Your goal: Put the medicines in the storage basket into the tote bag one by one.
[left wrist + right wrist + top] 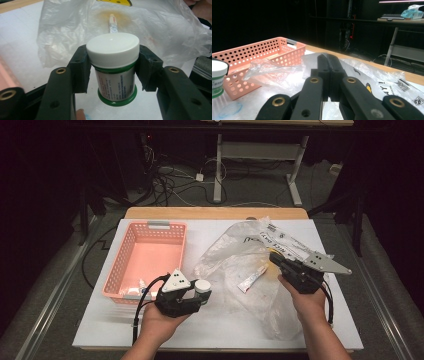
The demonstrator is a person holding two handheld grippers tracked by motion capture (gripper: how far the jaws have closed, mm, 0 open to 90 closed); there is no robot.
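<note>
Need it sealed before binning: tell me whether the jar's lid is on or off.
On. The white cap sits squarely atop the jar, between the left gripper fingers.

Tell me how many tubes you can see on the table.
2: one tube lies inside the clear plastic bag; what looks like another tube lies in the pink basket's near corner. The bag's folds may hide more.

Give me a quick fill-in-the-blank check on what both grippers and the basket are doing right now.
1. The left gripper is clamped on a jar with a ____ cap.
2. The right gripper has its jaws ____, pinching the clear plastic bag.
3. The basket is ____ in colour.

Missing words: white; shut; pink
</note>
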